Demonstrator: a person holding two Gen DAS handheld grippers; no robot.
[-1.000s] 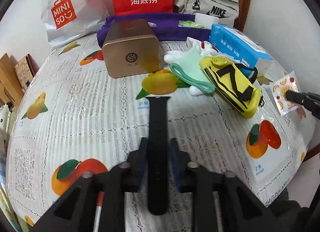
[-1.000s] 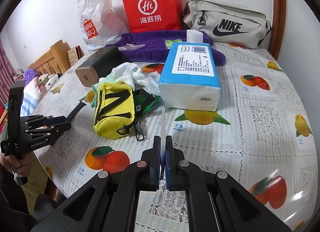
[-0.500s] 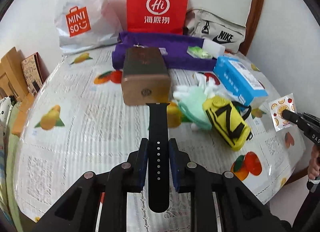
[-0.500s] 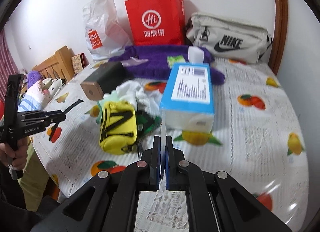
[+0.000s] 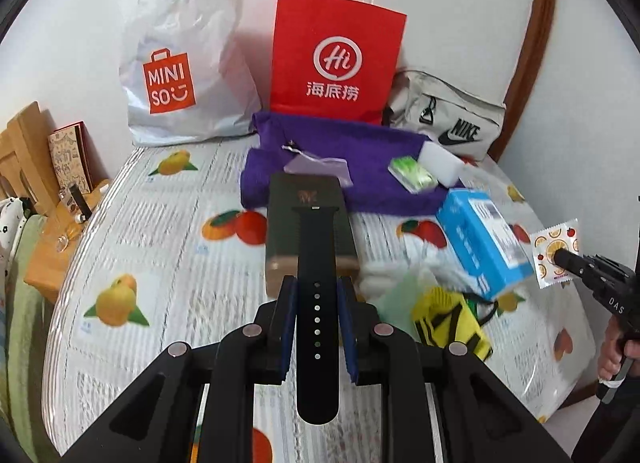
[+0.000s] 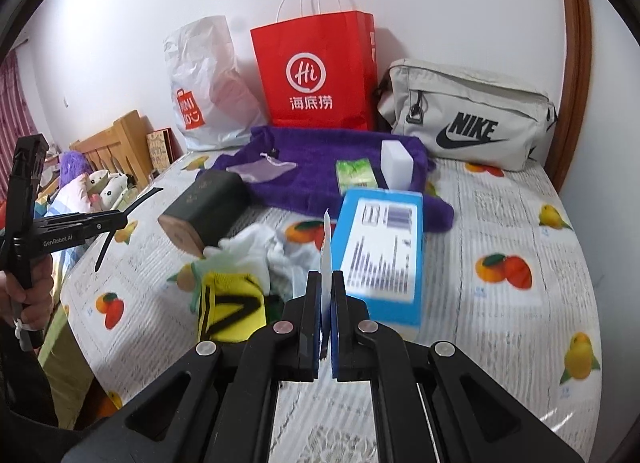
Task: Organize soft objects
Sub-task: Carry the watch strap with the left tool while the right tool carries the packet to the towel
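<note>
Black silicone makes up the watch strap [image 5: 316, 303] clamped between the blue pads of the left tongs [image 5: 317, 299]; it sticks out both ways past them, a row of small holes down its middle, held above the surface [image 6: 500, 343], which wears a white lace-print cover with oranges and mangoes. The right tongs [image 6: 326, 287] are pressed tight on a thin sachet [image 5: 557, 253], seen edge-on from the right wrist and flat from the left, where its print of orange slices and small red fruit shows. Against the wall stand a white plastic bag [image 5: 184, 75] with "MINISO" on an orange bag logo, a red paper bag [image 6: 318, 71] with a white "Hi" roundel over the characters 海底捞, and a grey pouch bag [image 6: 468, 115] marked "NIKE" with the swoosh. A purple towel [image 6: 320, 171] lies in front of them, carrying a pale drawstring pouch [image 6: 266, 167], a green tissue packet [image 6: 356, 177] and a white sponge block [image 6: 396, 163]. Nearer sit a dark box [image 6: 208, 211] with a bronze end, a blue tissue pack [image 6: 380, 247] whose label print is too blurred to read, crumpled white cloth [image 6: 264, 251] and a yellow pouch [image 6: 230, 311] with black straps. Seen from the right wrist, the left tongs' body reads "GenRobot.AI"; the right one shows the letters "DAS" in the left view.
</note>
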